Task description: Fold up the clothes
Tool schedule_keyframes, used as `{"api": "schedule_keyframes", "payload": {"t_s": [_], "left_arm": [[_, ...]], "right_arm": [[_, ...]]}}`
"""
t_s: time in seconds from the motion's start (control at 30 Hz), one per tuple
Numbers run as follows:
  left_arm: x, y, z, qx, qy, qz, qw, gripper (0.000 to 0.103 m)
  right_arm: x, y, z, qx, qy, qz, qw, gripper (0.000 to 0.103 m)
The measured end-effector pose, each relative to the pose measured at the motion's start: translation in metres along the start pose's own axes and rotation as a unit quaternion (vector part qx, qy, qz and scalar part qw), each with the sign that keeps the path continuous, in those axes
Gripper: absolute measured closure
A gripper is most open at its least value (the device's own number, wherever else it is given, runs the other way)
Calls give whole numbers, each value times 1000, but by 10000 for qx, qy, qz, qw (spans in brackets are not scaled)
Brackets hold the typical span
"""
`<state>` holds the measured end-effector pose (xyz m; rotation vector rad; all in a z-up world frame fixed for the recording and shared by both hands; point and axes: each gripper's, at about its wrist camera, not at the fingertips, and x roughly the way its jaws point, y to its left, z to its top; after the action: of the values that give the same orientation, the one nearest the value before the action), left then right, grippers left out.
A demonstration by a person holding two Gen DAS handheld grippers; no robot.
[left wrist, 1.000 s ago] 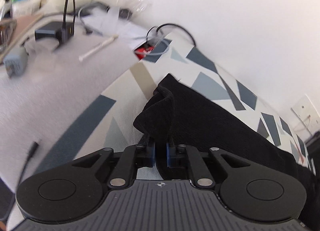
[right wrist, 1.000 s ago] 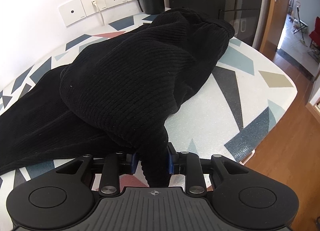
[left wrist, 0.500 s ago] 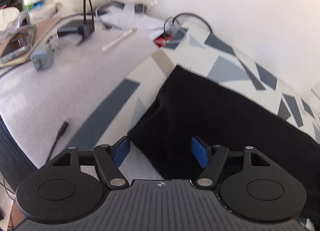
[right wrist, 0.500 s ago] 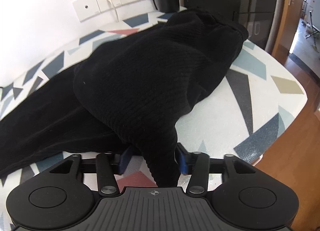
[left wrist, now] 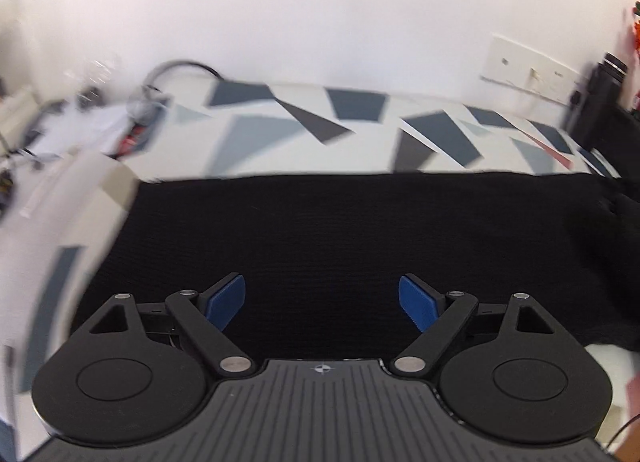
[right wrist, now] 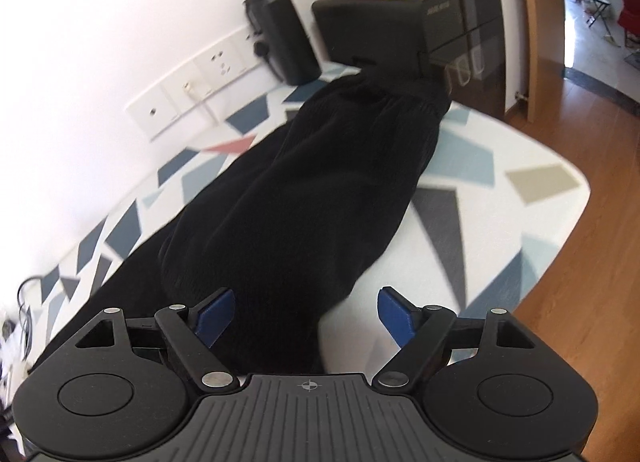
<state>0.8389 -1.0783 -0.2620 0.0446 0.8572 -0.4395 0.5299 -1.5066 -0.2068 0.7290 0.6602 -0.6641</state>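
A black ribbed garment (left wrist: pixel 340 238) lies flat across the patterned table (left wrist: pixel 360 130) in the left wrist view. My left gripper (left wrist: pixel 322 304) hovers over it, jaws opening, blue pads wide apart and pressing on nothing. In the right wrist view the same black garment (right wrist: pixel 312 198) lies folded in a long heap that runs away toward the cabinet. My right gripper (right wrist: pixel 306 316) is above its near end, jaws opening. The cloth lies below and between the pads, and neither pad presses on it.
A black bottle (right wrist: pixel 282 42) and a dark cabinet (right wrist: pixel 424 18) stand at the table's far end, under wall sockets (right wrist: pixel 192 94). Cables and clutter (left wrist: pixel 80 122) sit at the left. The table's edge drops to a wooden floor (right wrist: pixel 580 254) on the right.
Both grippers let go of the black cloth and their jaws spread wide. The left one swung right and now faces the wall over the flattened garment. The right one rose and rolled.
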Motion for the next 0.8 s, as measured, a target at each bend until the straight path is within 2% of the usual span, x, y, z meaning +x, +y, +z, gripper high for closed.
{"api": "schedule_keyframes", "payload": {"t_s": [0.07,0.23,0.37,0.53,0.6,0.67,0.7,0.73,0.77,0.8], "left_arm": [[12,-12,-1,15,131,-55,9999,17],[30,-32,-9,236,364,203,9989,15],[34,-44,-17,477,356,392,9975,8],[37,-48,-20,311,214,623,9973,7],[38,-49,-19,254,228,688,9970,5],[39,-49,-18,211,273,738,9967,2],[40,-48,-17,186,302,763,9965,0],[41,-47,-16,153,313,766,9965,0],[41,-47,-16,145,320,770,9964,0],[42,-47,-15,140,340,783,9963,0]], "right_arm": [[4,-4,15,50,-79,-44,9999,28],[34,-4,58,-84,-286,-120,9995,27],[78,-2,93,20,-256,-139,9996,27],[146,2,124,130,-66,-314,9994,29],[169,1,131,185,33,-331,9993,35],[183,-1,132,127,98,-254,9995,63],[187,-4,131,136,80,-173,9997,68],[186,-8,130,196,34,-112,9997,80],[184,-12,128,271,0,-41,9996,87],[178,-17,127,355,-71,81,9993,89]]}}
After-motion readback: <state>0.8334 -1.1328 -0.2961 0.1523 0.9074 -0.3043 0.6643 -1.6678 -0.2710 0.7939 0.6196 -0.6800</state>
